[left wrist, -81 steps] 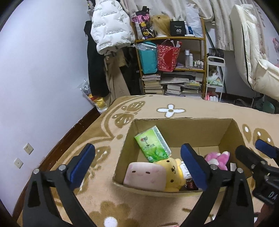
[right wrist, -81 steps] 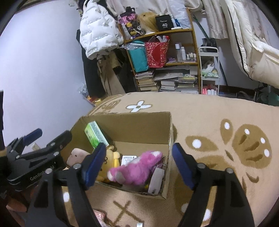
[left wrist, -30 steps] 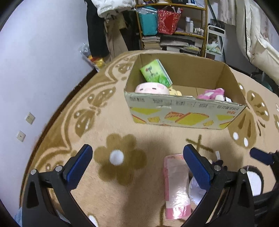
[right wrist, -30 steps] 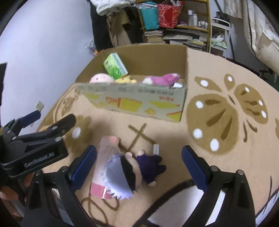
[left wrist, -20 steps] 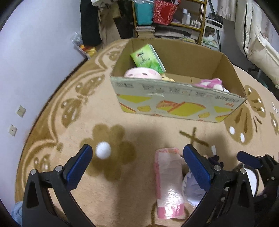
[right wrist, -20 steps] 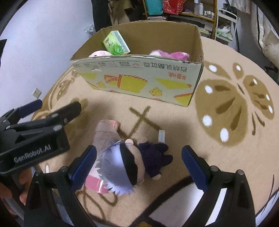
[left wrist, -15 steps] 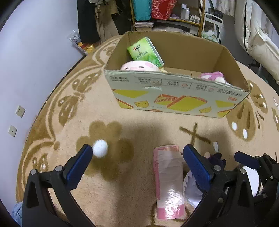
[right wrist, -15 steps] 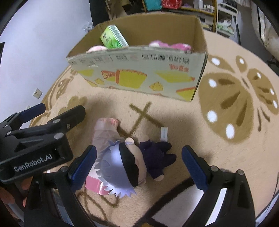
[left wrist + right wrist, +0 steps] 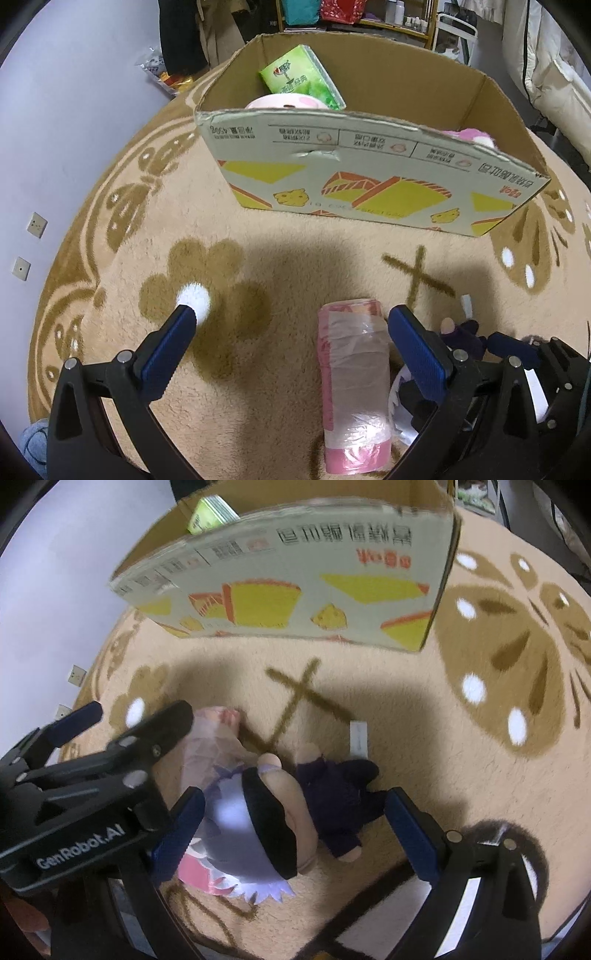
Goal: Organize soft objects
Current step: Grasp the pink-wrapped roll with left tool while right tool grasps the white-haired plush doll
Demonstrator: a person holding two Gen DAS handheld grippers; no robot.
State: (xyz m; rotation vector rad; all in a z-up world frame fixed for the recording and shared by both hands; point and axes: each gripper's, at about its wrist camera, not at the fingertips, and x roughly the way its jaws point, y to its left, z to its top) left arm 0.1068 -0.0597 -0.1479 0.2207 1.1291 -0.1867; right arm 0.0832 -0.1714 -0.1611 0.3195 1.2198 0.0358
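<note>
A plush doll with white hair, a black blindfold and dark clothes lies on the rug, between the open fingers of my right gripper, which hovers just above it. A pink tissue pack in clear wrap lies beside the doll, under my open left gripper. The cardboard box stands beyond them and holds a green tissue pack, a pink round plush and a magenta plush.
A beige rug with brown flower and butterfly patterns covers the floor. A lilac wall with sockets is on the left. Shelves with bags and clothes stand behind the box. A white tag lies by the doll.
Both grippers have moved down and forward toward the rug. The right gripper now straddles the doll, and the left is low over the pink pack. The box looms closer.
</note>
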